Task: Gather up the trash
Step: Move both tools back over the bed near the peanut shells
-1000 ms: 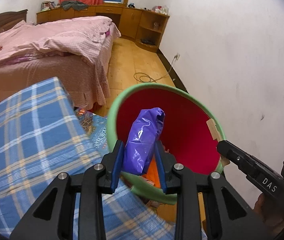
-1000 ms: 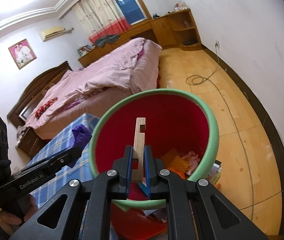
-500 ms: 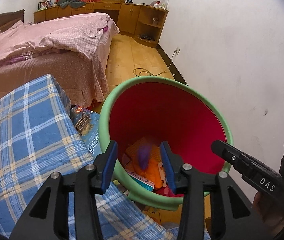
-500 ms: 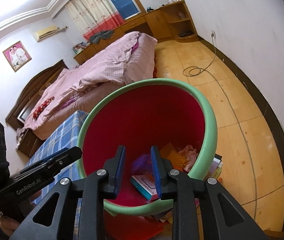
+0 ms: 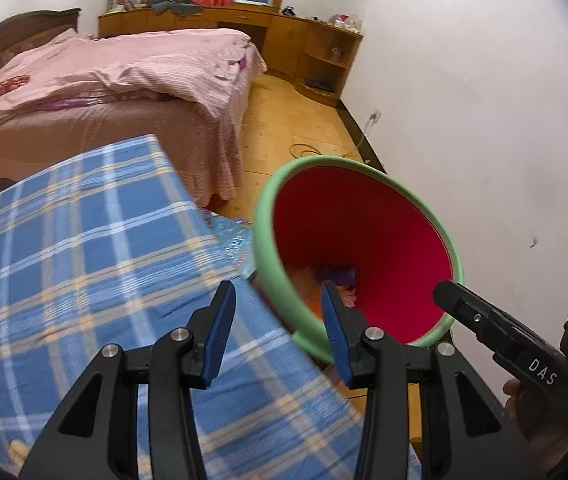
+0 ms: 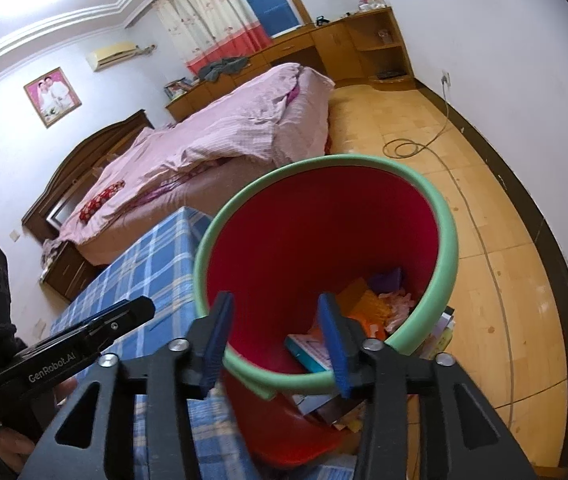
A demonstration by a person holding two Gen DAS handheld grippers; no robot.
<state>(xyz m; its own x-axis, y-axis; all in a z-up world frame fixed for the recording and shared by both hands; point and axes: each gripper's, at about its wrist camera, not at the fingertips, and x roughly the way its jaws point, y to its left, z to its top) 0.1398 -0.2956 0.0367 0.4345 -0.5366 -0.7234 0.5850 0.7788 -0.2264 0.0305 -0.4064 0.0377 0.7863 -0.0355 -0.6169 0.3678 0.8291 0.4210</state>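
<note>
Both of our loads are gone; a second ago the left gripper (image 5: 280,320) pinched a purple plastic bag and the right gripper (image 6: 272,328) clamped a notched wooden strip over the bin, and now each pair of jaws stands apart with nothing between the blue pads; the right jaws have just been opening, and the left ones opened a little before that and have since held their width. The purple bag (image 6: 384,280) now lies at the bottom of the red bin (image 6: 324,240) with the green rim, among orange paper, a pink crumpled scrap (image 6: 398,304) and a teal-edged box (image 6: 308,354); we judge that this round of trash is delivered, and that the next step is to look for more litter.

The left gripper has swung away from the bin mouth toward the blue plaid cloth (image 5: 84,260), so its right-hand pad overlaps the rim (image 5: 268,264) in the picture while the other hangs over the cloth.

The wooden strip we cannot find in either view; it may lie under the other rubbish or behind the right gripper's pad. The left wrist view is smeared, so the bin's contents there are only a purple and orange blur; the papers and books under the bin (image 6: 440,330) are cut off by its wall; whether any trash is left on the cloth or the floor we cannot tell from here.
</note>
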